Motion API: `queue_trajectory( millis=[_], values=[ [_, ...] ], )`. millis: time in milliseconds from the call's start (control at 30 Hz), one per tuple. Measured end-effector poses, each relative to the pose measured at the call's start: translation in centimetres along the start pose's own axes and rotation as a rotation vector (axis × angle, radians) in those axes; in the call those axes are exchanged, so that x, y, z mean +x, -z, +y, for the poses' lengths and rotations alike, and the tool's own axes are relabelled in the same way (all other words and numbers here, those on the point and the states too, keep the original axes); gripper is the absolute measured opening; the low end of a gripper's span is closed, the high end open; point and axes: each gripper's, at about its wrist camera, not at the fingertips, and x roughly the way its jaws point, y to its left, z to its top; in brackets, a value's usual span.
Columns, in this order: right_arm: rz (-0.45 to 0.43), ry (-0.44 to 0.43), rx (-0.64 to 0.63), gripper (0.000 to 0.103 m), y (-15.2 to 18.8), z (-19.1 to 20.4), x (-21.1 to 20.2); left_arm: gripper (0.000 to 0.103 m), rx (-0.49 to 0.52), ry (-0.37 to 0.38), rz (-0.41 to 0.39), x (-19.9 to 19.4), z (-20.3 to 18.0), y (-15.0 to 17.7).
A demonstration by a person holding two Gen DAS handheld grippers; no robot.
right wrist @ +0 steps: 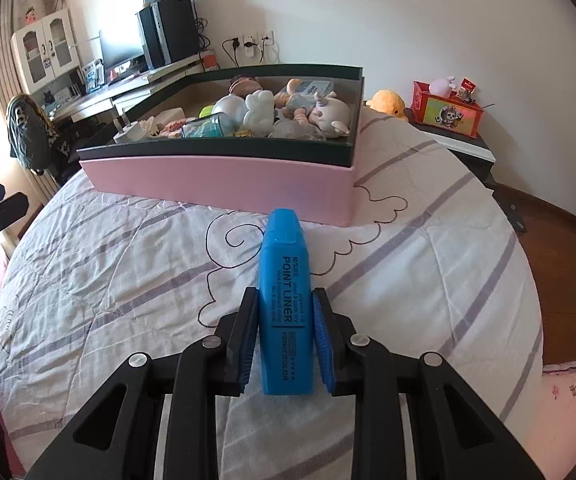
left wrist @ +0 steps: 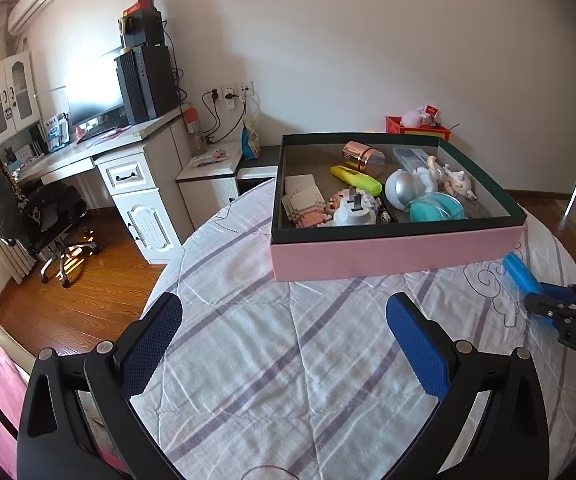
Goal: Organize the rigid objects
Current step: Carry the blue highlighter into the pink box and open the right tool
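A pink box (left wrist: 396, 254) with a dark rim sits on the bed and holds several small objects: a yellow highlighter (left wrist: 356, 174), a copper jar (left wrist: 362, 156), a white plug (left wrist: 354, 210), a silver ball (left wrist: 404, 186), figurines. The box also shows in the right wrist view (right wrist: 215, 184). My right gripper (right wrist: 285, 304) is shut on a blue highlighter (right wrist: 285, 300), held above the quilt just in front of the box. The highlighter also shows in the left wrist view (left wrist: 522, 274). My left gripper (left wrist: 283, 312) is open and empty, above the quilt before the box.
The bed has a white quilt (left wrist: 267, 360) with purple stripes. A white desk (left wrist: 127, 168) and an office chair (left wrist: 27, 216) stand at the left. A red box with toys (right wrist: 446, 114) sits on a nightstand at the right, next to a yellow plush (right wrist: 386, 104).
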Motion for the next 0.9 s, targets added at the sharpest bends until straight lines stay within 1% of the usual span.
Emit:
queue_trajectory(
  millis=[67, 133, 167, 200, 233, 267, 333, 400, 433, 467, 533, 567, 600, 667, 700, 833, 900],
  values=[
    [-0.044, -0.009, 0.022, 0.026, 0.4, -0.4, -1.3, 0.103, -0.019, -0.016, 0.005, 1.2, 0.6, -1.1],
    [-0.055, -0.017, 0.041, 0.027, 0.6, -0.8, -1.8, 0.103, -0.041, -0.021, -0.008, 2.2, 1.2, -2.3],
    [-0.076, -0.018, 0.051, 0.027, 0.7, -1.0, -2.3, 0.103, -0.045, -0.026, -0.006, 2.8, 1.5, -3.0],
    [-0.087, -0.023, 0.058, 0.026, 0.7, -1.2, -2.5, 0.103, -0.042, -0.044, 0.001, 3.5, 1.7, -3.7],
    [-0.088, -0.028, 0.064, 0.027, 0.6, -1.3, -2.7, 0.103, -0.031, -0.085, 0.003, 4.0, 1.7, -4.4],
    [-0.111, -0.023, 0.068, 0.026, 0.5, -1.3, -3.2, 0.103, -0.015, -0.114, 0.000, 4.5, 1.6, -5.1],
    [-0.124, -0.024, 0.066, 0.027, 0.2, -1.3, -3.8, 0.101, 0.007, -0.113, 0.011, 6.0, 1.5, -6.3],
    [-0.135, -0.010, 0.051, 0.027, -0.4, -1.4, -4.2, 0.083, 0.009, -0.106, 0.054, 8.0, 1.6, -7.1],
    [-0.142, -0.003, 0.045, 0.027, -0.7, -1.4, -4.5, 0.068, 0.013, -0.108, 0.085, 9.1, 1.6, -7.2],
    [-0.156, 0.001, 0.042, 0.027, -1.0, -1.3, -4.7, 0.057, 0.017, -0.105, 0.117, 10.3, 1.6, -7.3],
    [-0.174, 0.000, 0.036, 0.027, -1.6, -1.3, -5.2, 0.048, 0.027, -0.084, 0.166, 12.2, 1.5, -7.2],
    [-0.185, 0.005, 0.031, 0.027, -1.9, -1.2, -5.5, 0.040, 0.032, -0.068, 0.183, 12.8, 1.4, -7.1],
    [-0.183, 0.005, 0.022, 0.027, -2.3, -1.1, -5.5, 0.034, 0.032, -0.047, 0.188, 13.1, 1.2, -6.9],
    [-0.198, 0.016, 0.009, 0.027, -3.3, -1.1, -5.4, 0.009, 0.026, 0.004, 0.193, 13.6, 0.8, -6.8],
    [-0.195, 0.015, 0.001, 0.027, -4.0, -1.0, -5.2, 0.005, 0.022, 0.027, 0.197, 13.9, 0.7, -6.8],
    [-0.211, 0.017, -0.029, 0.027, -6.5, -0.5, -3.9, 0.005, 0.005, 0.044, 0.191, 14.2, 0.8, -6.7],
    [-0.203, 0.012, -0.047, 0.027, -8.0, -0.2, -2.7, 0.005, -0.014, 0.059, 0.191, 14.4, 1.0, -6.5]
  ],
)
